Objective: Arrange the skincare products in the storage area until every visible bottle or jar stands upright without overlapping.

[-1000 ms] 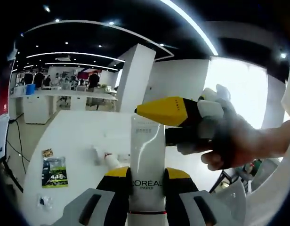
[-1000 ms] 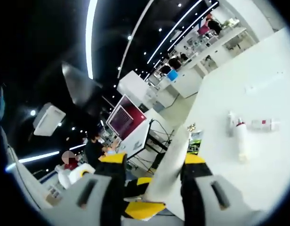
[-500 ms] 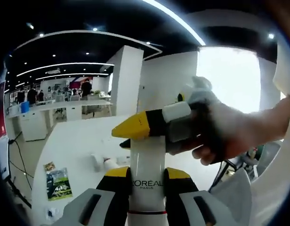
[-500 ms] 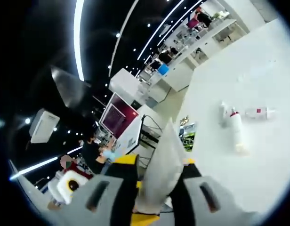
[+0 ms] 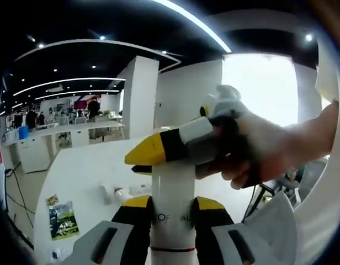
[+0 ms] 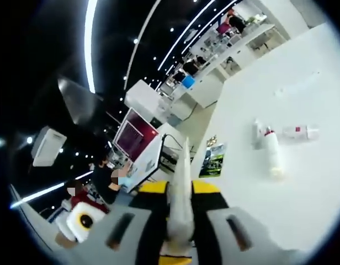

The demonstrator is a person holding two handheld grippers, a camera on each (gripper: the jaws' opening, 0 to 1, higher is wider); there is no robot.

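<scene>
Both our grippers clamp the one white tube (image 5: 171, 190) in midair above the table (image 5: 81, 176), left gripper (image 5: 171, 221) low, right gripper (image 6: 180, 190) at its flat end, so pulling apart could crush or drop it.

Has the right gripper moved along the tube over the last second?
Yes. In the left gripper view, the right gripper has slid down the white tube, from its crimped top end toward the left gripper clamped on it.
</scene>
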